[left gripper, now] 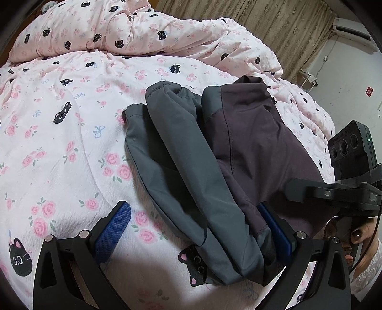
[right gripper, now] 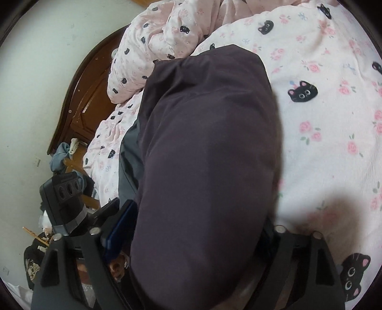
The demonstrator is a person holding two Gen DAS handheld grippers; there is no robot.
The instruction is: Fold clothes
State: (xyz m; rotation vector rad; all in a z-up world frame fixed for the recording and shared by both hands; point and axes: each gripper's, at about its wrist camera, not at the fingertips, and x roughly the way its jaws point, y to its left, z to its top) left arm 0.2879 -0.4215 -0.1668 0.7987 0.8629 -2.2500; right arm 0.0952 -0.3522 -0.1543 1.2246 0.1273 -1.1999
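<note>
Jacket (left gripper: 238, 152) lying folded on floral bedsheet (left gripper: 59, 143); left gripper (left gripper: 195, 229) spread wide around hem, right gripper (right gripper: 191, 238) straddling purple fabric, grip unclear.

Cat-print bedding (left gripper: 71, 114), brown curtains (left gripper: 262, 21) — perhaps wooden headboard (right gripper: 81, 95)

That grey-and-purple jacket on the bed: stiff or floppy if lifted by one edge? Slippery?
Probably floppy: the jacket lies in soft rolls and creases on the bedsheet, so an unheld part would likely sag. Its smooth, woven-looking shell may slide against the pads. The sleeve looks padded, so likely bulky but light.
</note>
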